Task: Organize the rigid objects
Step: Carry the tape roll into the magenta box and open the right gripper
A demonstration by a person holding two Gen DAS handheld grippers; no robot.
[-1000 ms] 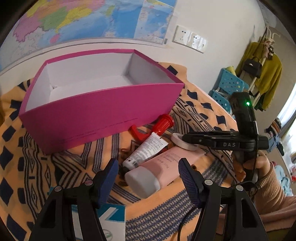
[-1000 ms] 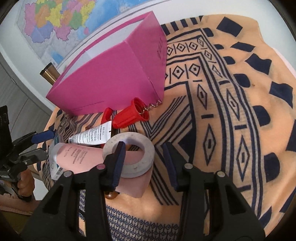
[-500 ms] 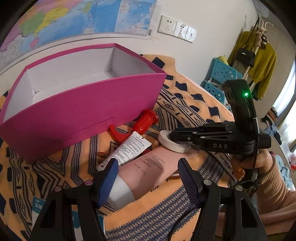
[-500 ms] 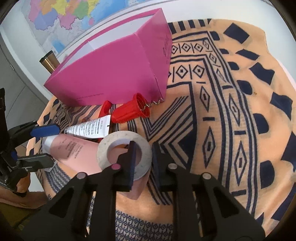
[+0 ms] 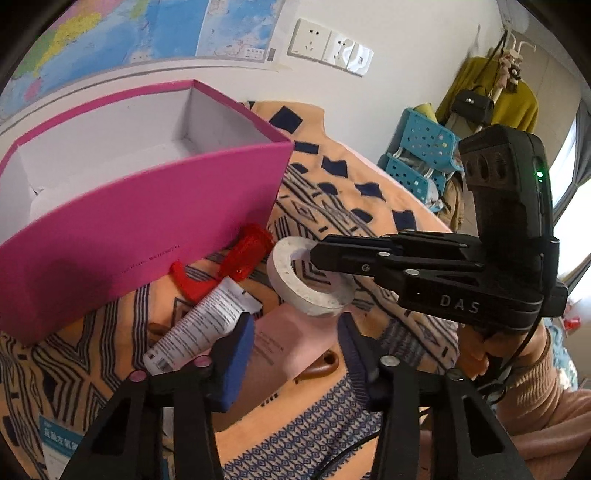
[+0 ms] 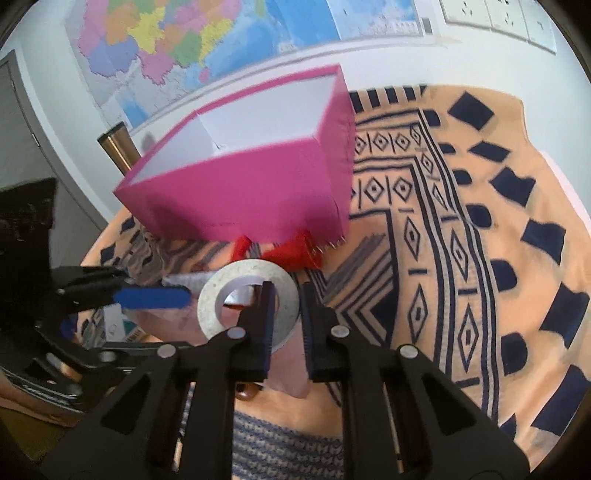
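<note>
The tape roll (image 6: 246, 302) is gripped by the right gripper (image 6: 286, 314): one finger is passed through the roll's hole, the other is pressed on the outer rim, and the roll's wall is clamped between them. In the left wrist view the roll (image 5: 309, 280) is seen raised off the cloth (image 5: 373, 206), tilted, just right of the pink box (image 5: 147, 218) and near its front right corner. The right gripper (image 5: 317, 254) enters there from the right, held by a hand (image 5: 495, 347) in a tan sleeve. The left gripper (image 5: 295, 354) is spread wide and nothing is held between its blue pads (image 5: 236, 354); it is placed in front of the box, over the pink tube (image 5: 284, 347). The box is open at the top, its white inside bare where visible. A red corkscrew (image 5: 243, 254) lies against the box's front wall, just left of the roll. A white tube (image 5: 207, 325) lies in front of the corkscrew, angled away from the box, with the pink tube beside it and partly under the roll. A brown object (image 5: 321, 363) shows at the pink tube's edge; its kind cannot be told. A blue-and-white packet (image 5: 59, 443) lies at the cloth's near left edge. In the right wrist view the left gripper (image 6: 155, 297) is seen left of the roll, and a brass cylinder (image 6: 116, 144) stands behind the box (image 6: 251, 192). A map (image 5: 147, 33) hangs on the wall behind the box.
</note>
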